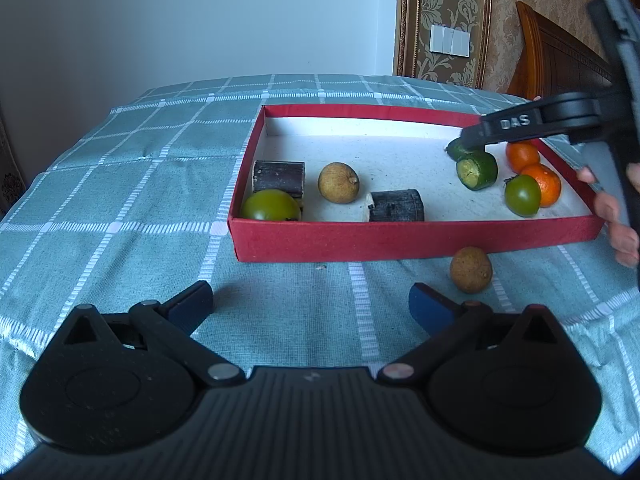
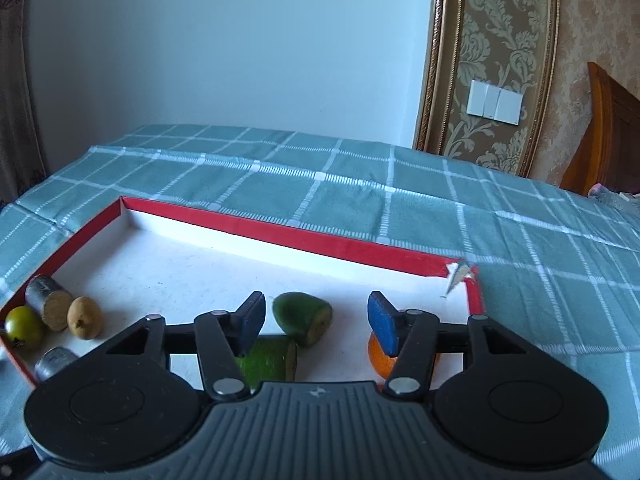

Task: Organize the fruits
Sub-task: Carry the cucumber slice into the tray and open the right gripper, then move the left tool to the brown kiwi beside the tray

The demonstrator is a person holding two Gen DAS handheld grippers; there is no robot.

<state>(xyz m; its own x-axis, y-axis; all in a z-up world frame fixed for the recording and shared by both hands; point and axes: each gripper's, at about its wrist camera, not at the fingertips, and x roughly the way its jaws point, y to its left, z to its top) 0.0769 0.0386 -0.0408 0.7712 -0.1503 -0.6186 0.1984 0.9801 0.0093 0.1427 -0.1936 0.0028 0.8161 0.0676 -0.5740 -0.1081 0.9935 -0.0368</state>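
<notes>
In the left wrist view, the left gripper is hovering with jaws spread and empty over the checked bedspread, short of the red box. One brown fruit is lying outside on the bed, just beside the box's near wall, while the other fruits are sitting inside: a green one, a brown one, two oranges and cut green pieces. The right gripper is reaching in over those pieces. In the right wrist view, the right gripper is showing its jaws parted, pinching nothing, with a green piece lying loose between and beyond them. The outside fruit looks round, so a grazing approach could be sending it rolling off across the soft bed. Inside, the loose piece could roll against the orange if nudged as the jaws are pulling away.
</notes>
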